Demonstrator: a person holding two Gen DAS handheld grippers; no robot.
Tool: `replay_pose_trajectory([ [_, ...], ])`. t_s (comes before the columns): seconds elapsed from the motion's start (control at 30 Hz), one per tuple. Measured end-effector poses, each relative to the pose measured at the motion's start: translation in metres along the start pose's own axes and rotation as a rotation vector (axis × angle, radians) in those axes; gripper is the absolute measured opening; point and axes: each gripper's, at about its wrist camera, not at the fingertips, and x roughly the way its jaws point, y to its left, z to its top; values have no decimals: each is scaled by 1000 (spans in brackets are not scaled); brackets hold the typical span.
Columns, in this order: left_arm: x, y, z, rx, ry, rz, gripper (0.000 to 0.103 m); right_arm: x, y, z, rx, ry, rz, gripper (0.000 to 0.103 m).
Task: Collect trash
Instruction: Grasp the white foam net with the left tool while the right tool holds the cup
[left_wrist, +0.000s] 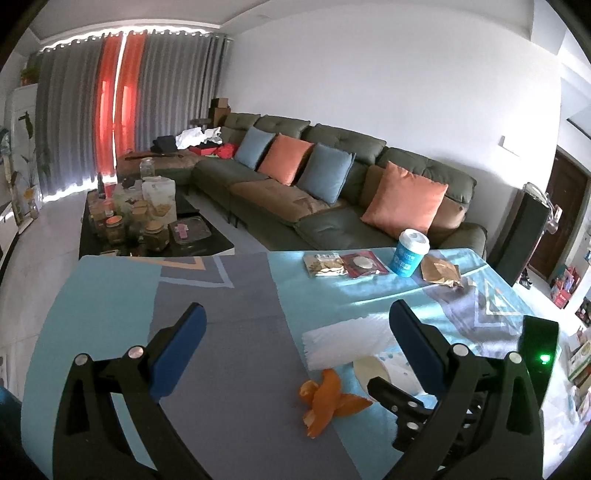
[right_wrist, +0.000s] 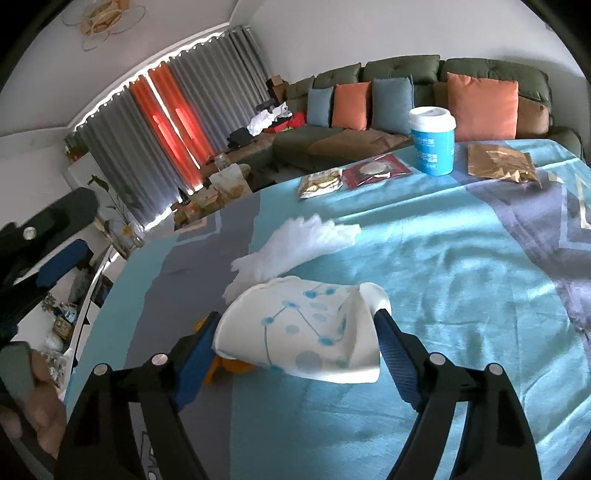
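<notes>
While the right gripper (right_wrist: 295, 328) brackets a crushed white paper cup (right_wrist: 299, 332) printed with blue dots and lines, both blue pads sit against the cup's sides, the left pad at its flattened mouth and the right pad at its folded base; the cup looks pinched between them, lying on its side just above the tablecloth (right_wrist: 461, 277). Directly behind the cup lies a crumpled white tissue (right_wrist: 303, 240), and orange peel (left_wrist: 328, 398) lies under the cup's near-left edge, partly hidden in the right wrist view.

Off to the left, the left gripper (left_wrist: 295, 347) hangs over the grey band of the cloth with its jaws spread wide and nothing between them. Open cloth stretches ahead of it to the table's far-left edge, beyond which stands a dark coffee table (left_wrist: 207, 247) crowded with jars.

Along the far edge of the table sit a snack packet (right_wrist: 319, 182), a red packet (right_wrist: 376, 170), an upright blue cup with a white lid (right_wrist: 432, 140) and a gold foil wrapper (right_wrist: 498, 162), all well apart from the crushed cup. Between them and the tissue the cloth is bare, as is the wide blue stretch to the right of the right gripper. A green sofa (left_wrist: 332, 218) with cushions runs just beyond the far edge.
</notes>
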Motion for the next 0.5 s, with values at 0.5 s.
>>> replay_pose_trajectory([
  [0.5, 62, -62, -22, 159, 128, -36, 98, -24, -32, -5, -15, -22, -53, 78],
])
